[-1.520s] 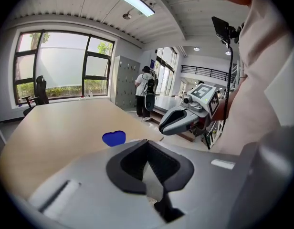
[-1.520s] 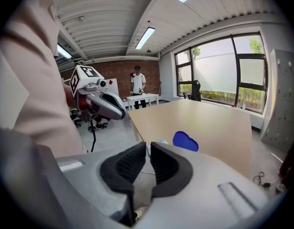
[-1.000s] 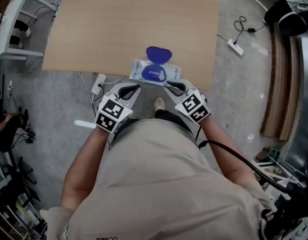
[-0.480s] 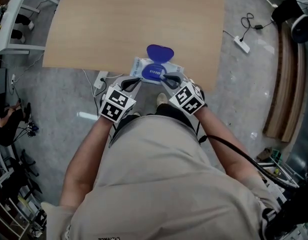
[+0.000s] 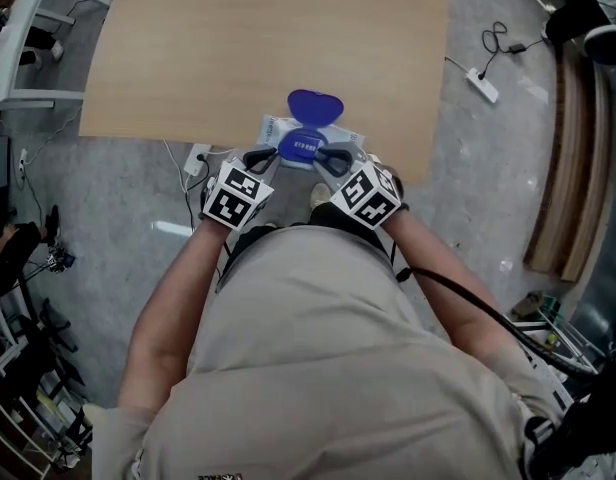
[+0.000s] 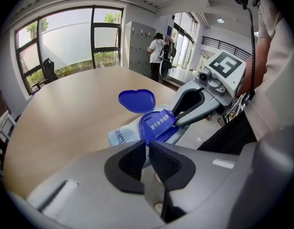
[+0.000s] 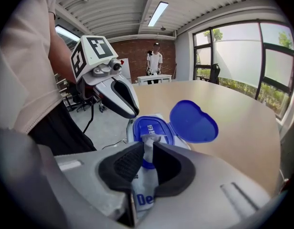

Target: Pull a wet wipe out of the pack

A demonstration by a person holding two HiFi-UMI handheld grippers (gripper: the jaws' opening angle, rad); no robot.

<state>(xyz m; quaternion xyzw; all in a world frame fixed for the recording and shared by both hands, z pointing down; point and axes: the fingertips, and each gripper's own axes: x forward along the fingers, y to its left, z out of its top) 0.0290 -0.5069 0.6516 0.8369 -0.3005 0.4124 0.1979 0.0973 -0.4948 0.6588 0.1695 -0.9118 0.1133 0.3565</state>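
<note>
- Wet wipe (image 7: 148, 144) is sticking up from the open pack (image 5: 273, 130) at the table's (image 5: 238, 48) near edge, with the right gripper (image 7: 147, 152) clamping it.
- Left gripper (image 6: 147, 147) is hovering beside the pack, jaws nearly together; the pull-out is seemingly just starting.

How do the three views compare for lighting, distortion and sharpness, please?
Head view: even, soft light, little bending, wipe pack small but clear. Left gripper view: strong fisheye with black corners, windows washed out, left tool soft. Right gripper view: same fisheye, ceiling lamp glaring, wipe in the right tool slightly blurred.
</note>
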